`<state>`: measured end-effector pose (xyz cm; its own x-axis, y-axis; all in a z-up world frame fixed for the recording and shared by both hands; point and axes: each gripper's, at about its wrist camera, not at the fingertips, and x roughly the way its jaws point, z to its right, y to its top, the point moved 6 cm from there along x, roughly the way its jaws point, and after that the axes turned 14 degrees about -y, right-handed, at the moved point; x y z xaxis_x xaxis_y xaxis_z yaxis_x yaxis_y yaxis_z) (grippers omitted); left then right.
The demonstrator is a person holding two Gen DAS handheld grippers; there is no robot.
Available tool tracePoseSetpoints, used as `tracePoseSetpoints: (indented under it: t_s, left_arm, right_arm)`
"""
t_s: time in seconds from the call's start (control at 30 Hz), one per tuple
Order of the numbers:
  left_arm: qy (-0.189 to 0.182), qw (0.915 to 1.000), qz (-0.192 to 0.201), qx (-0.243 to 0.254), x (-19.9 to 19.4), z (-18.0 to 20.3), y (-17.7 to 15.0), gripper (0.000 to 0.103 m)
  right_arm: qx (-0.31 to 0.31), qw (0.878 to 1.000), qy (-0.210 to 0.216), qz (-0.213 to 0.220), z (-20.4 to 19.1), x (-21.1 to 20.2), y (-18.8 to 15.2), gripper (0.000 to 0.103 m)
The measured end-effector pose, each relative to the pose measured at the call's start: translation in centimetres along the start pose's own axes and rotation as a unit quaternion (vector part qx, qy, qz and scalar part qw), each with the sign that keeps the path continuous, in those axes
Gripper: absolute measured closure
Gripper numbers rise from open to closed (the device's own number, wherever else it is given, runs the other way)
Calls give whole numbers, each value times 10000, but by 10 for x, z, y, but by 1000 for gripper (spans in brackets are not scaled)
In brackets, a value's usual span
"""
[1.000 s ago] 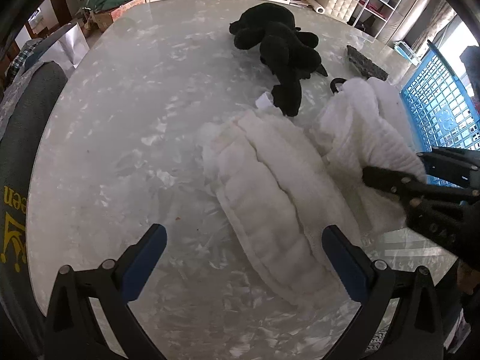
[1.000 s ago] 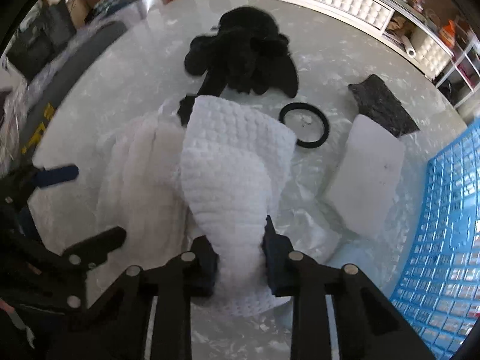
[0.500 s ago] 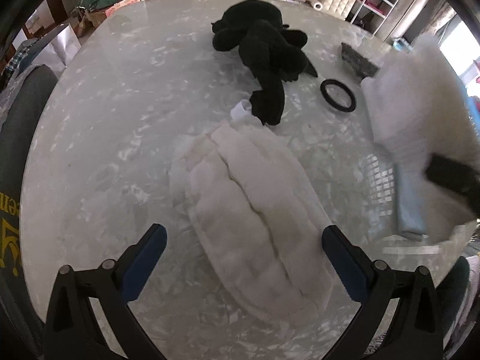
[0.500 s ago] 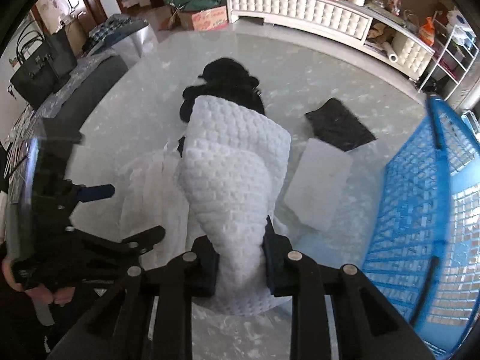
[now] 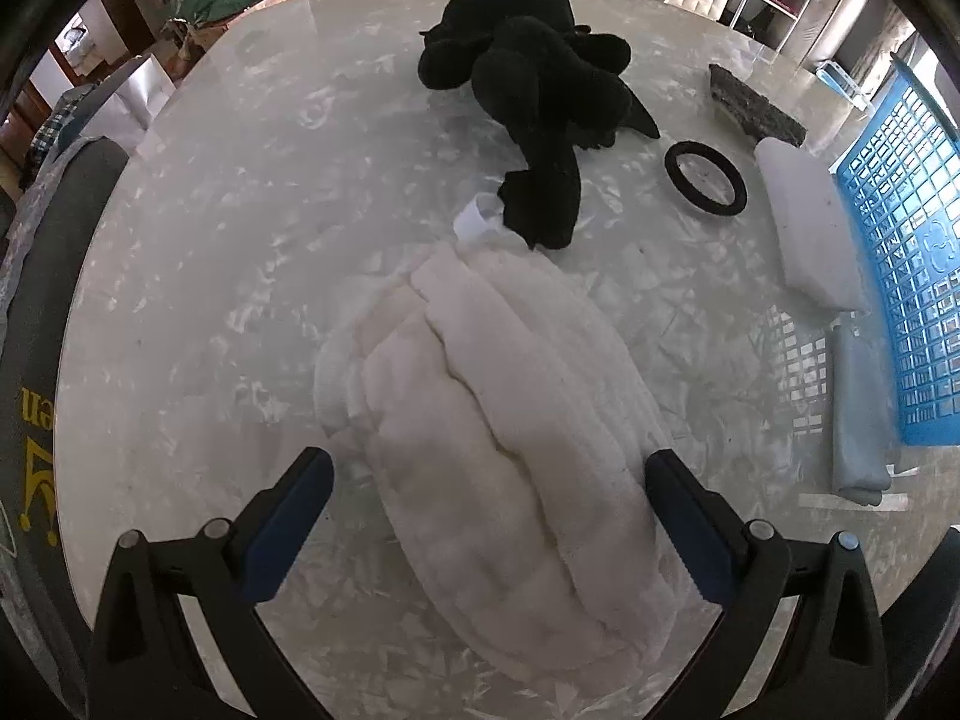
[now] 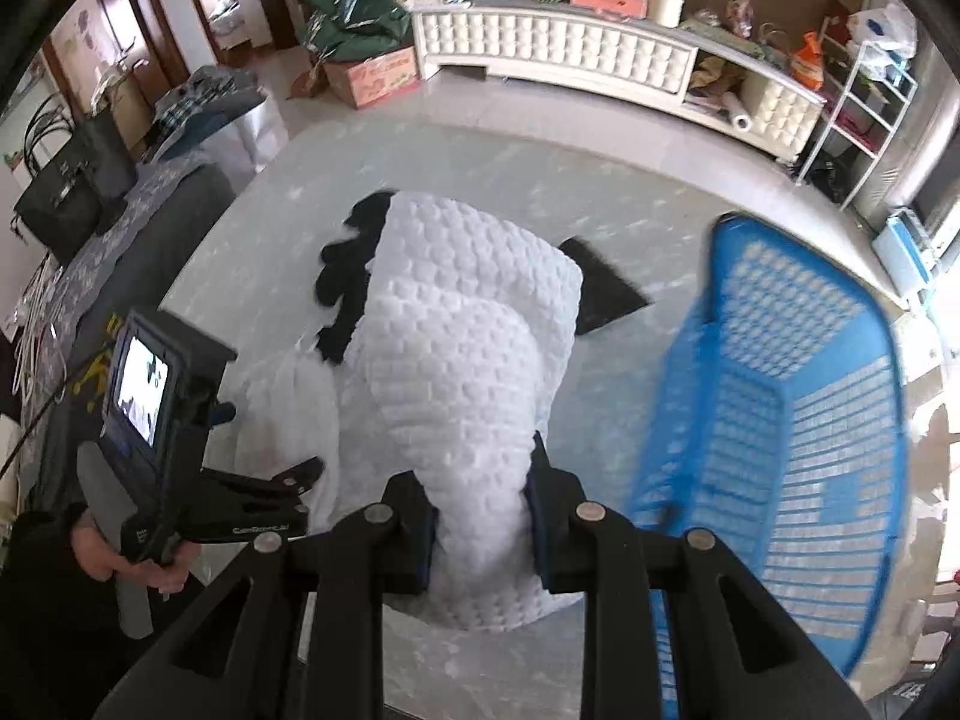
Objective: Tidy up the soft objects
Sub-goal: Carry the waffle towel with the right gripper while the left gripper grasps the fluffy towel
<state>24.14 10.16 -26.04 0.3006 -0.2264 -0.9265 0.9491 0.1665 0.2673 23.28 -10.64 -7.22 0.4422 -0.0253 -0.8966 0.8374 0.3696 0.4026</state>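
Note:
My right gripper (image 6: pixel 480 516) is shut on a white waffle-knit towel (image 6: pixel 462 348) and holds it high above the table, just left of the blue basket (image 6: pixel 798 420). My left gripper (image 5: pixel 489 516) is open, its blue pads either side of the near end of a white fluffy towel (image 5: pixel 504 414) that lies on the marble table (image 5: pixel 240 240). A black plush toy (image 5: pixel 534 78) lies beyond it. The left gripper also shows in the right wrist view (image 6: pixel 264 498).
A black ring (image 5: pixel 706 178), a white foam pad (image 5: pixel 810 228), a dark grey sponge block (image 5: pixel 753 108) and a folded pale blue cloth (image 5: pixel 858 414) lie on the right, beside the blue basket (image 5: pixel 900 240). A grey chair (image 5: pixel 36 276) stands at the left edge.
My right gripper has lifted the waffle towel off the table and carried it up and right toward the basket. My left gripper has moved in closer over the fluffy towel, still open.

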Motion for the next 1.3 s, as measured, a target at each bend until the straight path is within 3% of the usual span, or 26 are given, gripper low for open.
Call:
tracePoseSetpoints:
  t_s: [0.3, 0.53, 0.7, 0.93, 1.03, 1.3]
  left_arm:
    - [-45, 9998, -186, 112, 5, 0, 13, 7]
    - [-91, 9996, -219, 178, 4, 13, 18, 17]
    - [-95, 9996, -207, 183, -6, 20, 13, 28]
    - [-196, 9988, -250, 359, -12, 26, 11, 51]
    - [-242, 9988, -220, 377, -19, 24, 7, 59]
    - [-380, 9986, -121, 354, -28, 4, 4, 69]
  right_arm:
    - [522, 9974, -486, 92, 71, -18, 6, 79]
    - [941, 9922, -703, -427, 112, 16, -7, 79]
    - [1326, 9861, -348, -935, 132, 50, -19, 79]
    - [1229, 9822, -494, -1331, 127, 89, -25, 78]
    - [1098, 9797, -282, -1651, 118, 106, -29, 78]
    - [757, 9805, -669, -1685, 95, 125, -10, 73]
